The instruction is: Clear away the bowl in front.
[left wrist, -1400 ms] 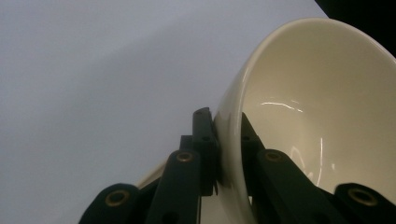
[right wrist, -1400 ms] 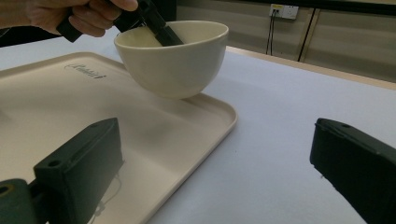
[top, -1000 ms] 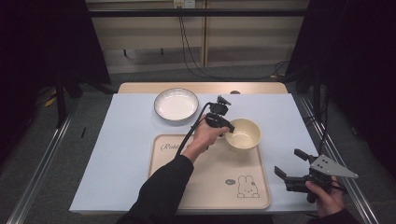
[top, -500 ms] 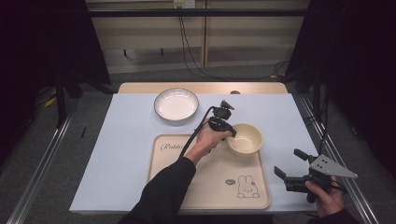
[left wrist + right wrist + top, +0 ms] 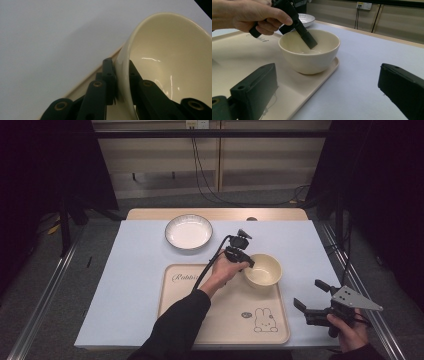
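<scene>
1. Your left hand (image 5: pixel 225 270) reaches forward, its black two-jaw left gripper (image 5: pixel 243 263) angled downward, jaws clamped together.
2. Your right hand (image 5: pixel 347 330) holds the black right gripper (image 5: pixel 310 296) level, jaws wide apart.

bowl (image 5: pixel 263 269): I carried it in my left gripper (image 5: pixel 243 261) from the tray's (image 5: pixel 175 320) far edge onto its right corner.
left gripper: moved right with it.

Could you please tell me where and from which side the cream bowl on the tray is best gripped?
Grip the bowl by its thin rim, coming from above with one jaw inside and one outside. The wall is too wide and rounded to span. The left claw already pinches the rim this way on the side nearest the white plate.
</scene>
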